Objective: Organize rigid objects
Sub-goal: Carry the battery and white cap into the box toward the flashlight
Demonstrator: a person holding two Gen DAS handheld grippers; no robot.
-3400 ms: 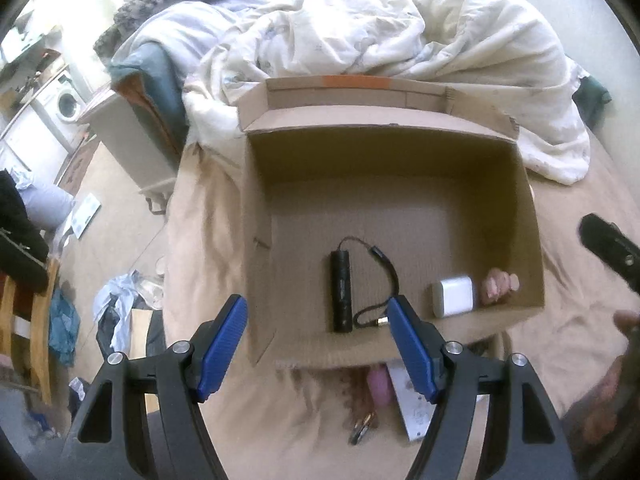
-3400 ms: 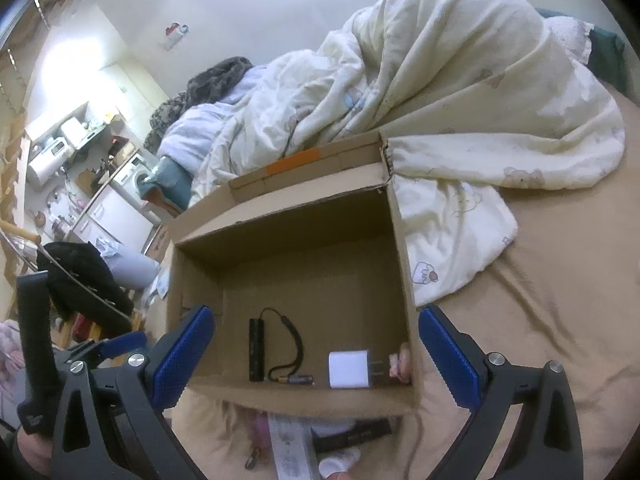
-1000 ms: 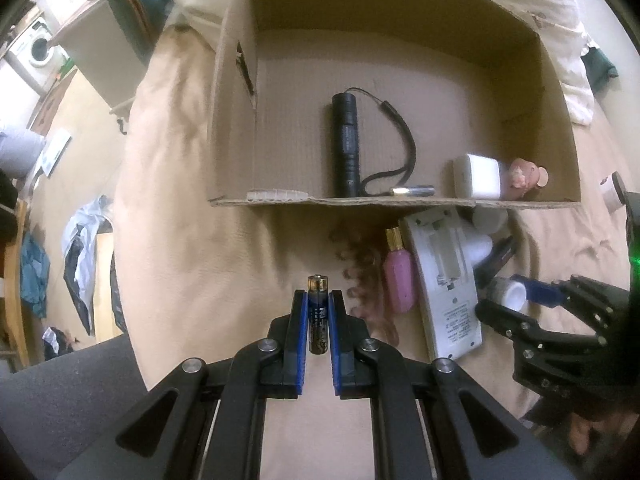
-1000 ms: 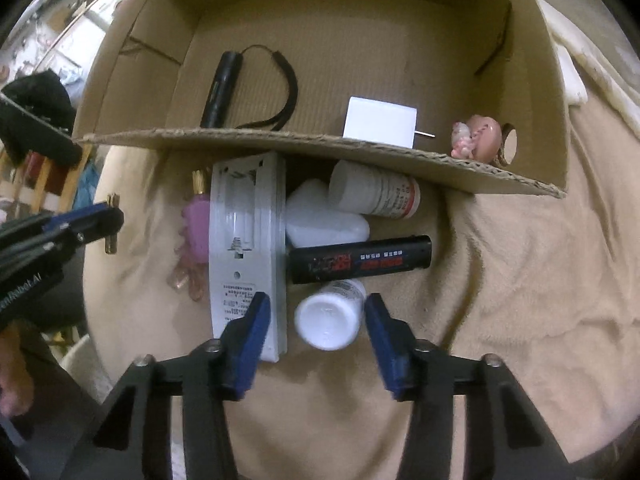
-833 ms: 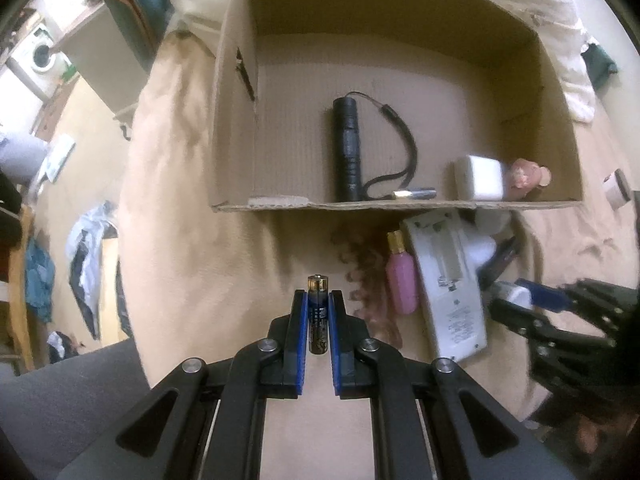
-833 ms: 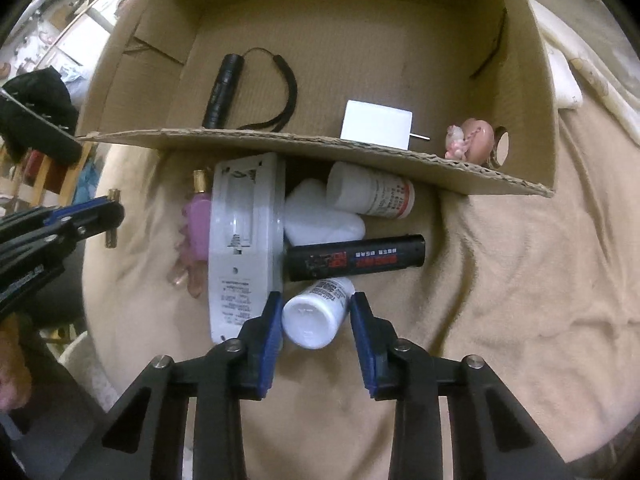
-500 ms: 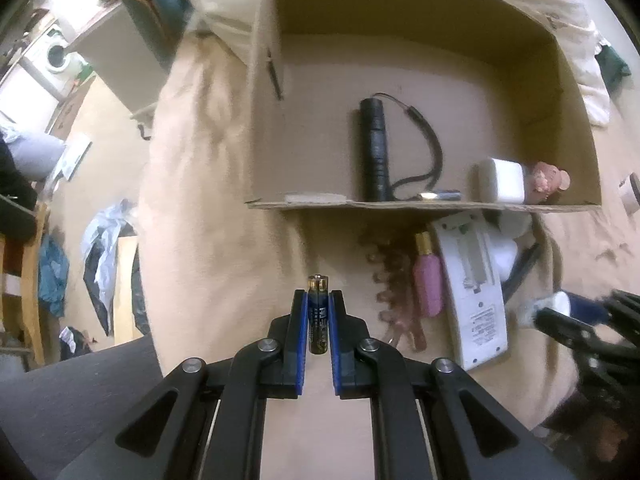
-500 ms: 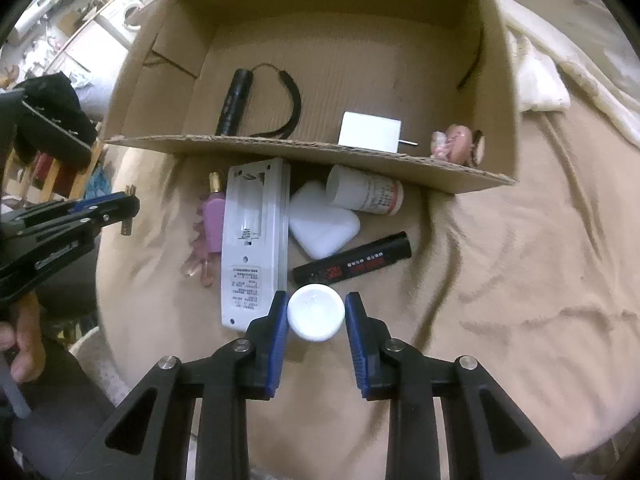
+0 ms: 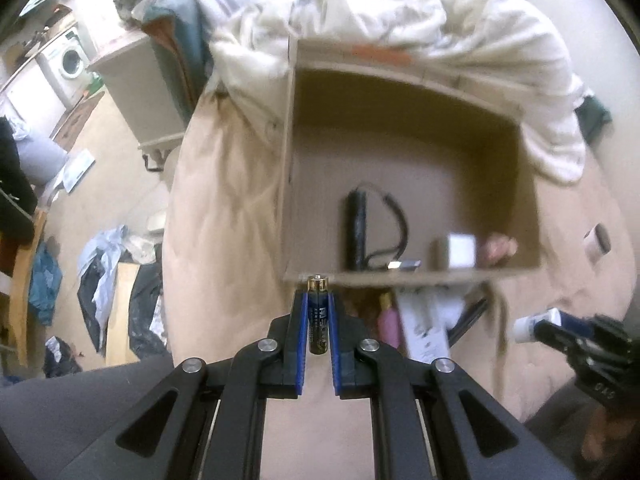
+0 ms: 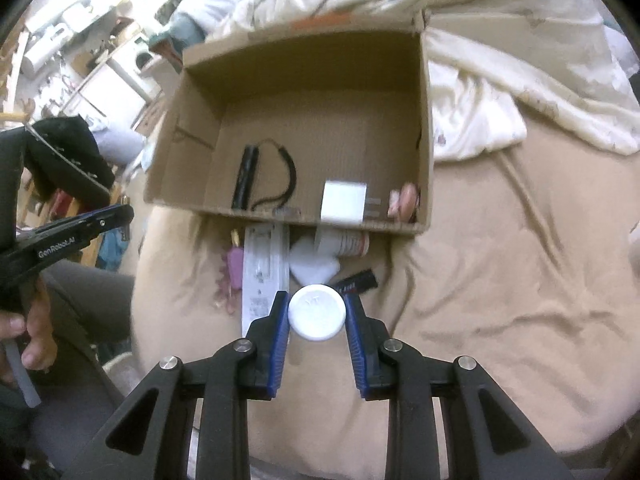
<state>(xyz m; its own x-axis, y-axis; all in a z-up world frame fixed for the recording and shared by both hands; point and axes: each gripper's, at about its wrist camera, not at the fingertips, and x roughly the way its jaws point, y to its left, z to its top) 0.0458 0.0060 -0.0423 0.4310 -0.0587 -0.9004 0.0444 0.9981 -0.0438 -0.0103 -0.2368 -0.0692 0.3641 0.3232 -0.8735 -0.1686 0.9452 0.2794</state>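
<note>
Left wrist view first: the left tongs [image 9: 318, 312] are clamped on a battery [image 9: 318, 312], pinched along its length so the gold tip pokes forward, which looks handy for dropping it end-first. The tongs sit level and low, pointing at the near wall of the cardboard box [image 9: 408, 276] on the bed [image 9: 224, 240], with the battery tip just short of that rim. Inside the box lie a black flashlight [image 9: 356, 228] with its cord, a white charger [image 9: 460, 250] and a small pink figure [image 9: 500, 244]. At far right the other tool carries a white bottle [image 9: 534, 324].

Right wrist view now: the right tongs [image 10: 317, 318] grip that white bottle [image 10: 317, 317] by its sides, round cap facing the lens, held above the beige blanket and aimed toward the box [image 10: 288, 216]. Left outside on the blanket, against the near wall: a pink bottle [image 10: 235, 266], a white remote [image 10: 264, 268], a white case [image 10: 314, 266], a labelled pill bottle [image 10: 344, 242] and a black stick [image 10: 358, 280]. My read: both loads are bound for the box, and each must clear the near wall.
</note>
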